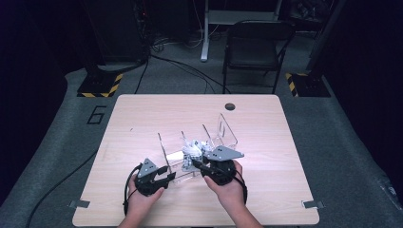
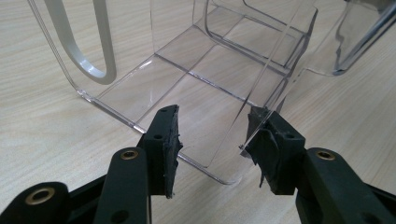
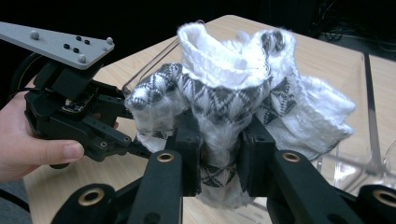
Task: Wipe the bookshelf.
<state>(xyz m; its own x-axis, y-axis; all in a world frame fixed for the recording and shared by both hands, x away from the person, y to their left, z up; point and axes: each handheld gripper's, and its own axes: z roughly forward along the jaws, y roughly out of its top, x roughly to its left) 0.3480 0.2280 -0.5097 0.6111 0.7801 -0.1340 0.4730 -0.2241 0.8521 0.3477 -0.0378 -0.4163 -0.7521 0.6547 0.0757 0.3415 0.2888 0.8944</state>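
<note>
Wooden table: right gripper clamps patterned white sock; left gripper open.

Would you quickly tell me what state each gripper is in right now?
Left gripper: open, jaws astride the clear acrylic organizer edge.
Right gripper: shut on the black-and-white patterned sock.

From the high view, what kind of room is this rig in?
Probably a lab or recording studio, not a home. A bare wooden table stands on grey carpet between dark drapes, with hazard-striped stand bases, loose floor cables and a folding chair behind it.
</note>
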